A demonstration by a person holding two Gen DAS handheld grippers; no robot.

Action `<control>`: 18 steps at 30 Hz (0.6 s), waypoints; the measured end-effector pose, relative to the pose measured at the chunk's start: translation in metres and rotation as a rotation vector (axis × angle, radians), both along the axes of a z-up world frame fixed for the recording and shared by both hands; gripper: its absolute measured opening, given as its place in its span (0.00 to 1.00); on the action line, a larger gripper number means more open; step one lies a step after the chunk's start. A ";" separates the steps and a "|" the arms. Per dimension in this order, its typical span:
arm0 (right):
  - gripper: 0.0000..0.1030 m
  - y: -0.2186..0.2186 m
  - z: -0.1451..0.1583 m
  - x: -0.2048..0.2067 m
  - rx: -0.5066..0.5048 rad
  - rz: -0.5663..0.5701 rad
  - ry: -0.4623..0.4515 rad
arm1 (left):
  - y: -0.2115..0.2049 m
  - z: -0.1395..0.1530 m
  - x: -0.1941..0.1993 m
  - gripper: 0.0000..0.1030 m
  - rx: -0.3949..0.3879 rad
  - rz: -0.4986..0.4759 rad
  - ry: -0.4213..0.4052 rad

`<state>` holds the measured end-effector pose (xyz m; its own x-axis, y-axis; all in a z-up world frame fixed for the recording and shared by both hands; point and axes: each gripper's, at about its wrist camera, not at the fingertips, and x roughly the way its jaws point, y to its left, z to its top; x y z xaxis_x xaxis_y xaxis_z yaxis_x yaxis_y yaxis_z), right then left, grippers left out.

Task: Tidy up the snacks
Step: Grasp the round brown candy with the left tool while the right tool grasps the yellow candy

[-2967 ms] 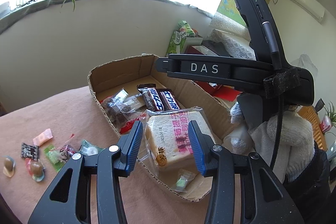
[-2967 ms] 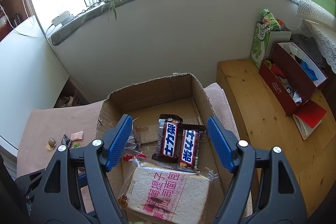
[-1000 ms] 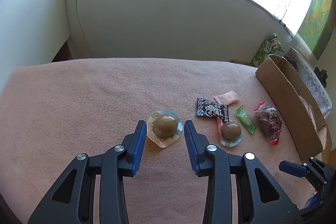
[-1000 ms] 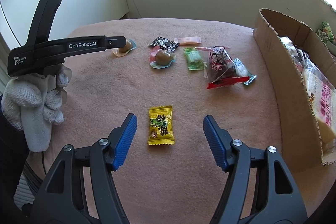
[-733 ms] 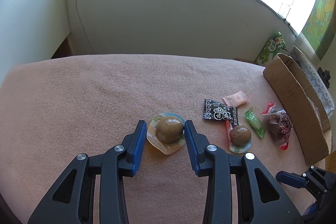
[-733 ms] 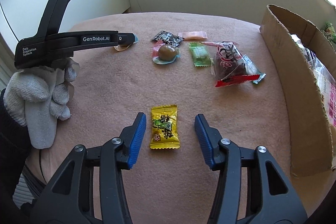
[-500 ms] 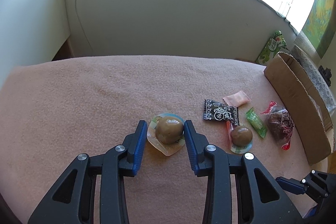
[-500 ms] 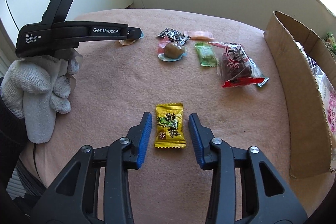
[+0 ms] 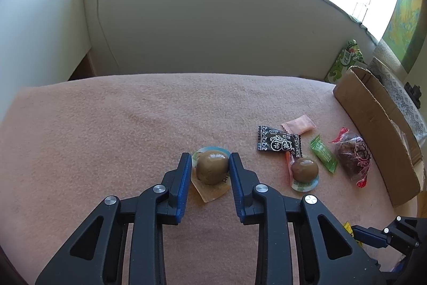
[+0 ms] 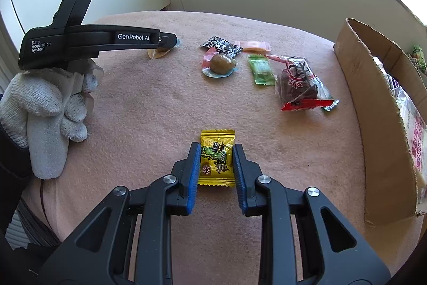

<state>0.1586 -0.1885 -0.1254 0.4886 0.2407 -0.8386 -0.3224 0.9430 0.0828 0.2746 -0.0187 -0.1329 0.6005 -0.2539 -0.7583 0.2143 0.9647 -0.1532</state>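
My left gripper (image 9: 210,160) is shut on a brown packed egg (image 9: 212,170) that lies on the pink blanket (image 9: 106,124). In the right wrist view its tip (image 10: 168,40) covers that egg. My right gripper (image 10: 216,151) is shut on a yellow candy packet (image 10: 216,158) lying on the blanket. A second packed egg (image 10: 221,63), a black packet (image 10: 220,44), a pink packet (image 10: 254,46), a green packet (image 10: 261,70) and a dark date bag (image 10: 297,80) lie further off. The cardboard box (image 10: 373,111) stands at the right.
A gloved hand (image 10: 45,108) holds the left gripper at the left of the right wrist view. A low wall (image 9: 213,31) with a plant on its sill runs behind the blanket. A green bag (image 9: 344,62) stands behind the box.
Both grippers left the box and came down over the blanket. The left jaws closed onto the packed egg. The right jaws closed from wide open onto the yellow packet.
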 end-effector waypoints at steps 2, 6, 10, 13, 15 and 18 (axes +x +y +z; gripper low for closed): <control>0.24 -0.002 -0.002 0.002 0.006 -0.005 -0.001 | 0.000 0.001 -0.001 0.25 0.002 -0.003 -0.003; 0.24 -0.006 0.000 0.002 0.016 -0.013 -0.008 | 0.001 0.002 -0.005 0.24 0.004 -0.007 -0.008; 0.24 -0.009 0.004 0.002 0.019 -0.023 -0.022 | 0.002 0.005 -0.009 0.23 0.005 -0.012 -0.015; 0.24 -0.014 0.009 0.002 0.028 -0.036 -0.035 | 0.004 0.009 -0.012 0.23 -0.010 -0.011 -0.020; 0.24 -0.017 0.015 0.000 0.035 -0.041 -0.046 | 0.005 0.015 -0.015 0.23 -0.019 -0.014 -0.030; 0.24 -0.025 0.025 0.000 0.045 -0.054 -0.071 | 0.001 0.027 -0.019 0.23 -0.031 -0.025 -0.052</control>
